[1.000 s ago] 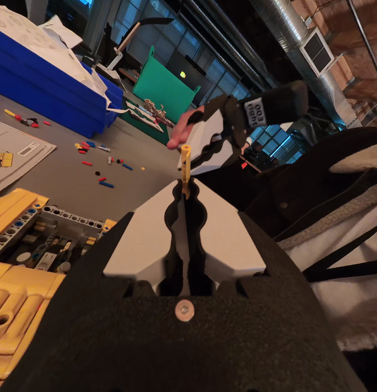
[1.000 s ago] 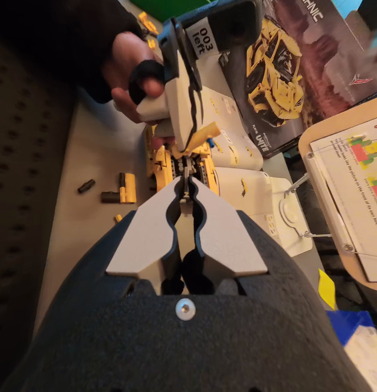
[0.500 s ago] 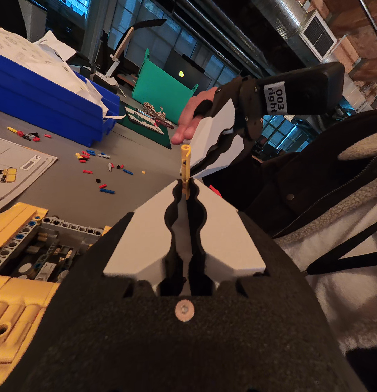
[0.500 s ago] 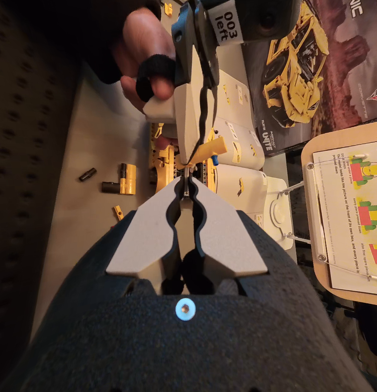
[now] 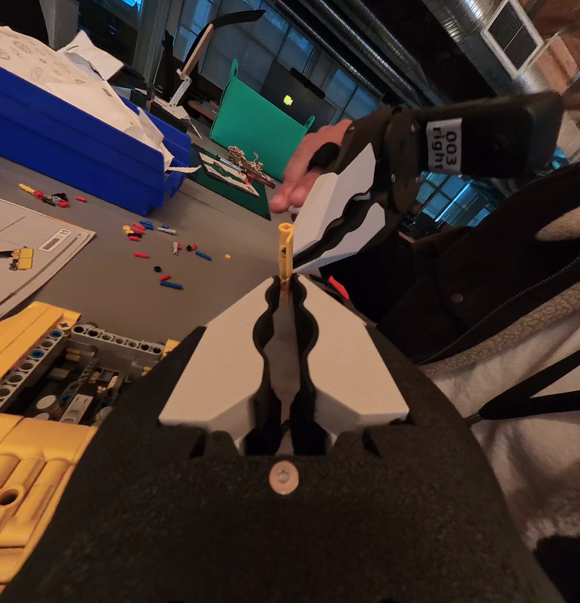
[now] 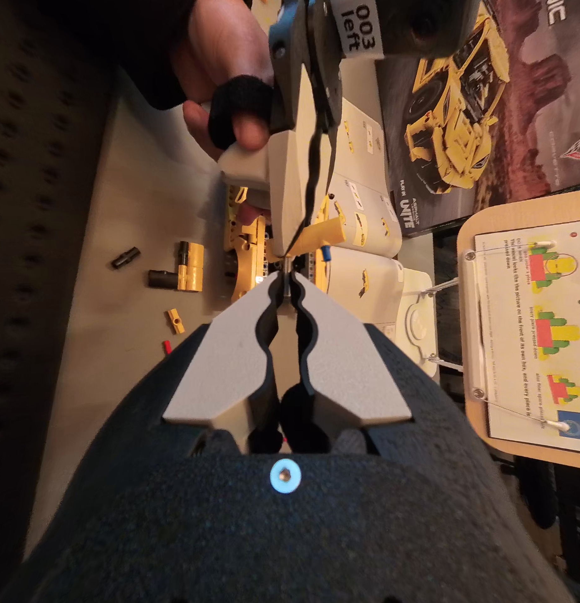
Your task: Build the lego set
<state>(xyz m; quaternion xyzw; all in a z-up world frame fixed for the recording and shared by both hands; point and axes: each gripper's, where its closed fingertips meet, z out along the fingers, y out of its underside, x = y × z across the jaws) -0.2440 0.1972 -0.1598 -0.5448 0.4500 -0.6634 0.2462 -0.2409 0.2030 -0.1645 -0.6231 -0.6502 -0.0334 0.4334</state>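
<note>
In the left wrist view my left gripper (image 5: 285, 284) is shut on a thin yellow lego piece (image 5: 285, 248) that stands up edge-on from the fingertips. In the right wrist view the same piece (image 6: 319, 237) shows as a yellow panel with a blue pin (image 6: 326, 253), held by the left gripper (image 6: 283, 254) coming from above. My right gripper (image 6: 286, 280) is shut on a small grey pin (image 6: 285, 273), and the pin's tip meets the yellow piece. The right gripper also shows in the left wrist view (image 5: 298, 263), right beside the yellow piece. The part-built yellow car (image 5: 37, 359) (image 6: 246, 261) lies below.
Loose small pins (image 5: 164, 254), an instruction booklet (image 5: 37, 248) (image 6: 363, 235), blue bins (image 5: 70, 130) and a green bag (image 5: 256, 130) are on the grey table. A yellow-black sub-assembly (image 6: 187, 267), a black connector (image 6: 125, 257), the set's box (image 6: 478, 114) and a wooden card board (image 6: 527, 326) are nearby. Only a small space, under 4 cm, lies between the two pairs of fingers.
My two grippers have come together: the right gripper's tips have moved down to the yellow piece in the left gripper. Both grasps have stayed shut on their pieces.
</note>
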